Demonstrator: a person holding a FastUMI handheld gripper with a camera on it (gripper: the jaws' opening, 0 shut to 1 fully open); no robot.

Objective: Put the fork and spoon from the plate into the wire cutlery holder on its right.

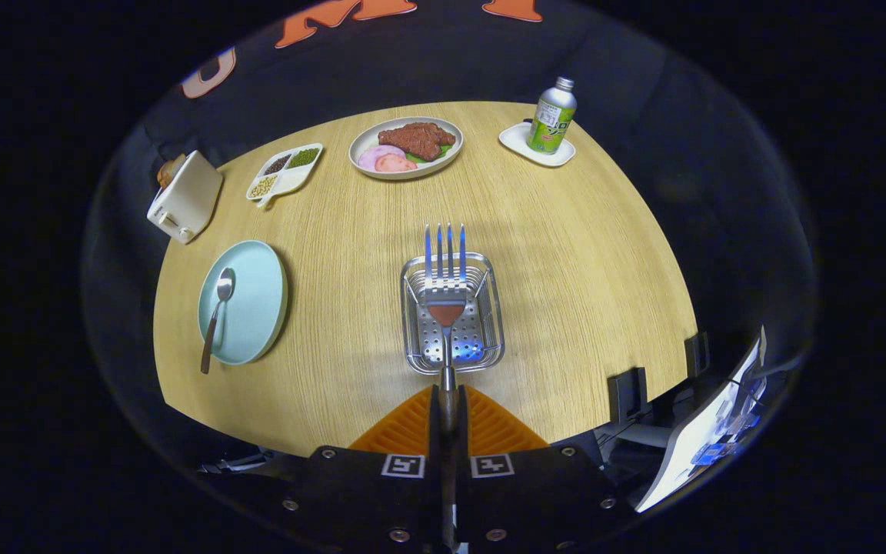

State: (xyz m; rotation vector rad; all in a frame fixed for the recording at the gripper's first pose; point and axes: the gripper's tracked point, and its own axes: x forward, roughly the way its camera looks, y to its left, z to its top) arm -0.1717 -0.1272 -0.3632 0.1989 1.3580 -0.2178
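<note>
The gripper (pixel 447 412) is clamped on the handle of the fork (pixel 447 288), both fingers pressed flat against it with no gap left between them. The fork points straight ahead from the fingers, tines forward, and hangs above the wire cutlery holder (pixel 489 338), which sits on the bench (pixel 566 254) just ahead of the gripper. The tines reach past the holder's far rim, so the fork looks carried over the holder and not yet let go.

To the left of the holder, well apart from it, is the pale blue plate (pixel 254 308). The spoon (pixel 215 317) lies on the plate's left side, bowl toward the far rim and handle sticking out over the near rim.

By my judgement both pieces are stiff, light metal with a smooth, slippery finish. The spoon is best taken by the overhanging handle, where the fingers can close from both sides without scraping the plate; a firm squeeze is needed, since a thin polished handle may twist or slide.

Far beyond the holder stand a dish of meat (pixel 406 146) and a bottle (pixel 552 115) on a small white saucer (pixel 516 141). Far left of the holder are a divided tray of beans (pixel 284 171) and a white toaster (pixel 185 196)
</note>
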